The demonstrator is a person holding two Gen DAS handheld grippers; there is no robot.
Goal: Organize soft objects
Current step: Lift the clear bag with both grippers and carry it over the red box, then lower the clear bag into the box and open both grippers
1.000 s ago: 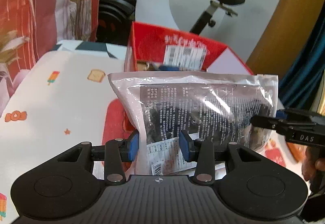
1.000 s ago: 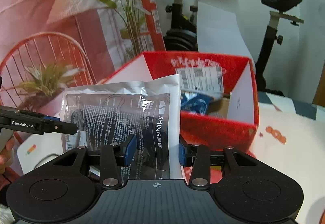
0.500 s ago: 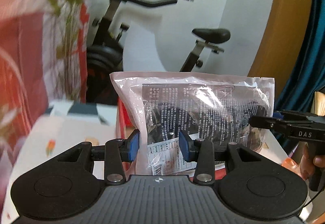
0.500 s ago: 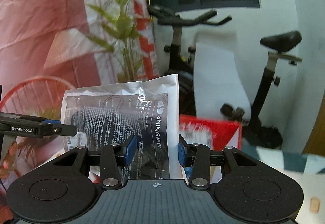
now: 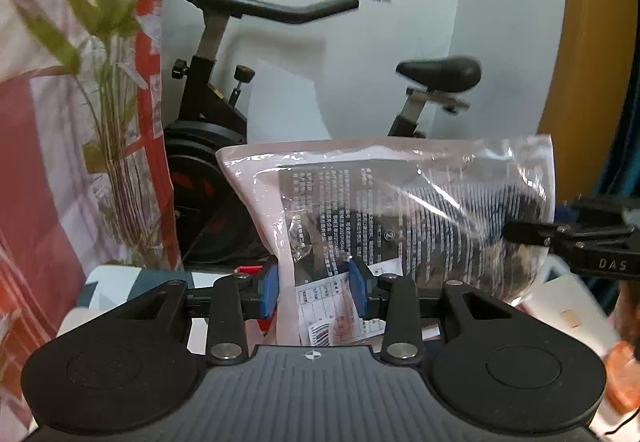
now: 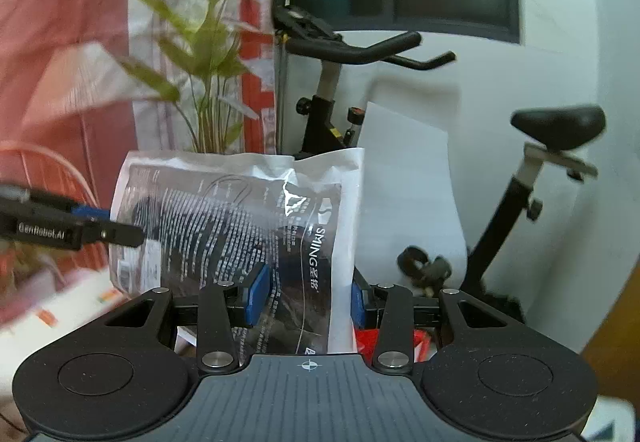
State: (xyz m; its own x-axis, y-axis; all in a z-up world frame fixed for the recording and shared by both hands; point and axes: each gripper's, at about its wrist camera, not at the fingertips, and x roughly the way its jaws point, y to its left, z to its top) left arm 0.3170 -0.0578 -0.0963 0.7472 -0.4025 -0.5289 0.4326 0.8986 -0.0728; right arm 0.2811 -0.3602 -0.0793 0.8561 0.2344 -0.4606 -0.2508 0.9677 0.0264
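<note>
A clear plastic package [image 5: 400, 209] with black printed contents hangs in the air, held at both ends. My left gripper [image 5: 314, 286] has its blue pads on the package's left lower part, and its jaws are closing on it. The right gripper's fingertip [image 5: 520, 232] reaches in at the package's right edge. In the right wrist view the same package [image 6: 240, 217] sits between the pads of my right gripper [image 6: 306, 296], which is shut on it, while the left gripper [image 6: 128, 234] clamps its far left edge.
A red cardboard box [image 6: 400, 342] shows just below the right gripper's fingers. A white patterned table [image 5: 116, 282] lies underneath. Behind stand an exercise bike [image 5: 208, 145], a potted plant [image 6: 208, 53] and a white wall.
Both grippers rose with the package between them. The red box and tabletop sank toward the bottom of both views, and the exercise bike and wall now fill the background.
</note>
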